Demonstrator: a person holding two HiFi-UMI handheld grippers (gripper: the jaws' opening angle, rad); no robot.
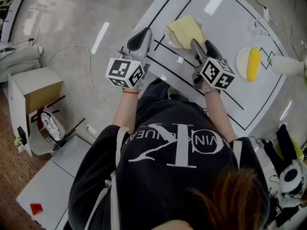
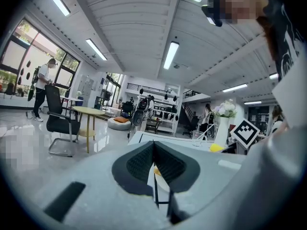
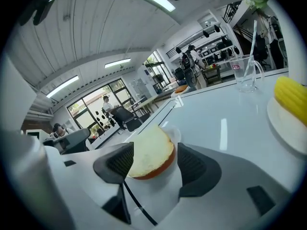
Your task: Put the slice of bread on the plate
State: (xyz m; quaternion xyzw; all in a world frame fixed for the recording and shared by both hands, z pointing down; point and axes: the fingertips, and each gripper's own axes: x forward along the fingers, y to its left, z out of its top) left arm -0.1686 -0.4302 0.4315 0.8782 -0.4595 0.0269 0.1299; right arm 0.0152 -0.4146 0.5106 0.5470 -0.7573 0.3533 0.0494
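So the right gripper point(image 1: 201, 46) has its jaws wide apart with the slice of bread point(image 3: 151, 152) sitting in the gap between them. The right-hand pad has clear daylight between it and the crust. The left-hand pad looks right up against the bread's edge, but nothing is pinching it, so I'd call that an open, unloaded gripper. The bread lies flat on a small white plate point(image 1: 170, 40), pale crumb side up and brown crust showing along the near edge (looks like it covers most of the plate, honestly).

The left gripper point(image 2: 153, 150) is off to the side with its jaws together, tips meeting and nothing in them. In the head view it sits over the near-left corner of the bench point(image 1: 225, 13), just beside the bread's plate and not touching it.

That plate is close to the same near-left corner, just inside the black lines taped or printed on the white top. Further right along the near edge there's a second plate point(image 1: 242, 61) with a cob of corn point(image 1: 253, 63) on it, well apart from the bread. A clear glass point(image 3: 243, 73) stands behind that toward the far edge, and a white vase point(image 1: 288, 65) is out by the right edge.
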